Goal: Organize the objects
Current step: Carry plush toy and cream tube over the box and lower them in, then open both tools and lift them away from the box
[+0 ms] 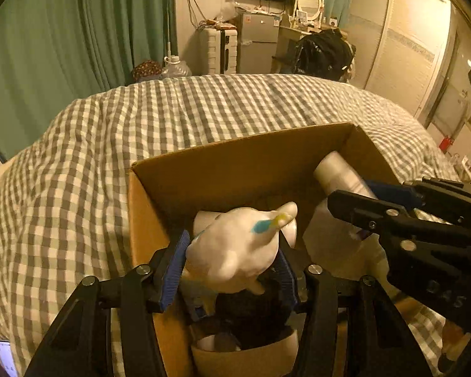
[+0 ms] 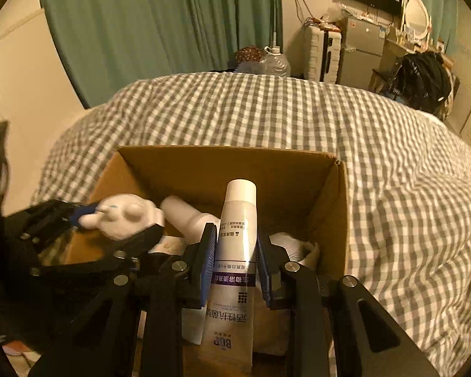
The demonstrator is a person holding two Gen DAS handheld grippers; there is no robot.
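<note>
- The left tongs pinch a white toy, low in the middle of the left view, over the cardboard box on the bed.
- The right tongs pinch a white tube, low in the middle of the right view.
- Both things hang over the box. I think each should go down slowly, into a free spot.
- Keep the two tongs apart so they do not bump.

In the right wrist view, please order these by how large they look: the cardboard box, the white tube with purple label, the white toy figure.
1. cardboard box, clearly the largest.
2. white tube held in the right gripper; it sits very near the camera, so it looks larger than it may be.
3. white toy figure in the left gripper, smallest.
</note>
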